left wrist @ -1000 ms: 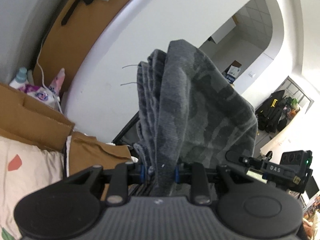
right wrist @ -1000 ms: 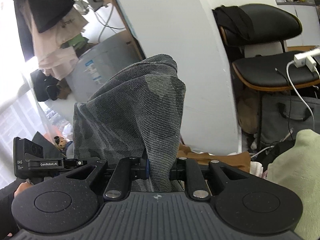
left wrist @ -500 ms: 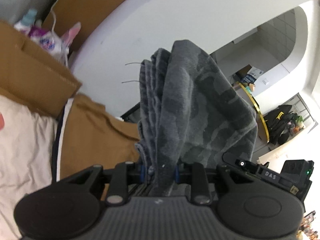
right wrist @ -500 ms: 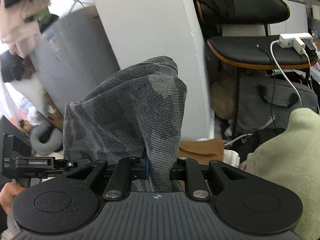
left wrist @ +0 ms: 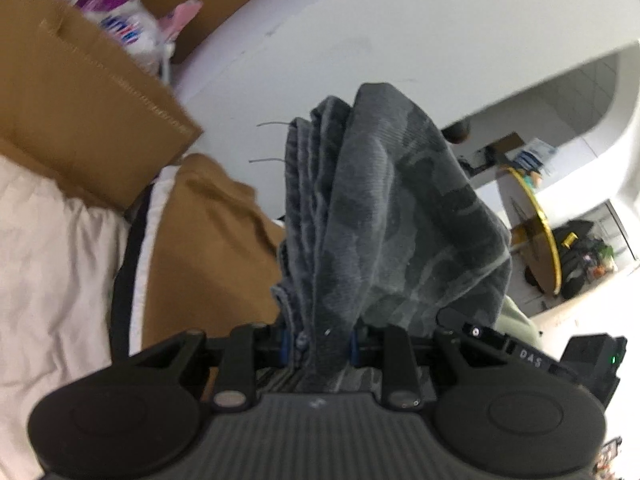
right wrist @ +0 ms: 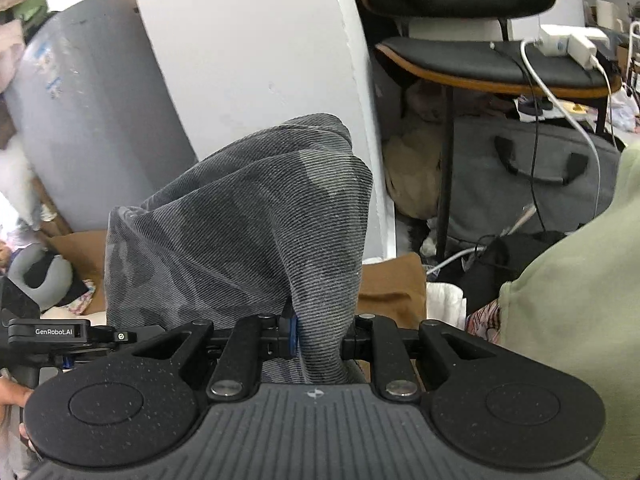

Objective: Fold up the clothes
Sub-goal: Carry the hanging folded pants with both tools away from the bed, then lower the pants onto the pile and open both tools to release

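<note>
- Left gripper (left wrist: 318, 350): fingers clamped on a bunched grey camouflage garment (left wrist: 384, 216).
- Right gripper (right wrist: 320, 338): fingers clamped on the same garment (right wrist: 248, 224), which is held above a brown cloth (left wrist: 208, 248).

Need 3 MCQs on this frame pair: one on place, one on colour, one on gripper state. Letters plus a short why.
1. Where does the brown garment lie in the left wrist view?
A. left of the held cloth
B. on the chair
C. between the fingers

2. What colour is the held cloth?
A. red
B. grey with darker patches
C. white

3. What state is the right gripper in?
A. wide open, nothing in it
B. out of view
C. shut on the cloth

Answers:
1 A: it spreads over the pale bedding, left of the cloth.
2 B: both views show grey fabric with a darker camouflage-like pattern.
3 C: cloth rises from between its fingers; the left gripper clamps the cloth likewise.
</note>
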Motion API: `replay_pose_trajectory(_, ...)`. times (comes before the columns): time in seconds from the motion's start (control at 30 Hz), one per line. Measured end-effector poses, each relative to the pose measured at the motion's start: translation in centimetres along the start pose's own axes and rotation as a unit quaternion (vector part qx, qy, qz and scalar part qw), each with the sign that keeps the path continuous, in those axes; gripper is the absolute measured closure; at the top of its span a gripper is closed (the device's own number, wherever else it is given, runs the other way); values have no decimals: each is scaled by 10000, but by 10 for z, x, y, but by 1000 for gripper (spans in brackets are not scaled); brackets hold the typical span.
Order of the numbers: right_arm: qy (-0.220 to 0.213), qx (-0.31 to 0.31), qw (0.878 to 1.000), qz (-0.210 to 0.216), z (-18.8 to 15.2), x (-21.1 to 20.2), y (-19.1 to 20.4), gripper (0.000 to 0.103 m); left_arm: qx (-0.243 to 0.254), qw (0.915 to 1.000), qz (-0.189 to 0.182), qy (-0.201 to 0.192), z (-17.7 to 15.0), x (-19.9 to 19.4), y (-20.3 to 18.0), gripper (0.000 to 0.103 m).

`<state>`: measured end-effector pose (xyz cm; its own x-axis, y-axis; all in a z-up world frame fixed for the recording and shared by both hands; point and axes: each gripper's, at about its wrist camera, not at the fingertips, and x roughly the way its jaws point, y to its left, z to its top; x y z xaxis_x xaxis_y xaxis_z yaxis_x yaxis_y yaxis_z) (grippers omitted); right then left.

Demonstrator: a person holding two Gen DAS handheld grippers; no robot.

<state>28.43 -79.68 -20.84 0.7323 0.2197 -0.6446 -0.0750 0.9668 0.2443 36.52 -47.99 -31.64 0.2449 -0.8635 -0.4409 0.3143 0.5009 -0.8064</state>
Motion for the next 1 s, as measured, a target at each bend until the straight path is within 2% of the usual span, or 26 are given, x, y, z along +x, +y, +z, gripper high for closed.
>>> replay_pose_trajectory(0.23,51,251,9995,-211,1,40,-17,84,-83,9999,-14,96,14,25,17,76)
replay_pose_trajectory(0.63,391,689,9960,-413,10,114,-43,79,-37,9977,621,275,34,69,42,75)
replay_pose_trajectory(0.7,452,668,9956,-484,11,125,-45,74,0,9966,764,315,35,73,44,73)
replay_pose_trajectory(0.77,391,649,9949,-663,11,127,-48,60,64,9942,1016,347,37,74,45,67)
replay_pose_trajectory(0.8,340,643,9944,-770,12,127,-50,59,124,9924,1175,346,38,73,43,62)
replay_pose_trajectory(0.87,112,644,9932,-968,10,116,-53,45,376,9881,1460,298,39,65,36,51)
replay_pose_trajectory(0.9,-27,677,9934,-924,8,108,-53,41,503,9862,1554,262,39,61,31,48)
replay_pose_trajectory(0.93,-166,698,9939,-839,5,101,-53,35,608,9852,1583,237,39,58,27,48)
replay_pose_trajectory(1.0,-373,538,9946,-810,-1,87,-47,33,785,9836,1607,212,43,52,16,48)
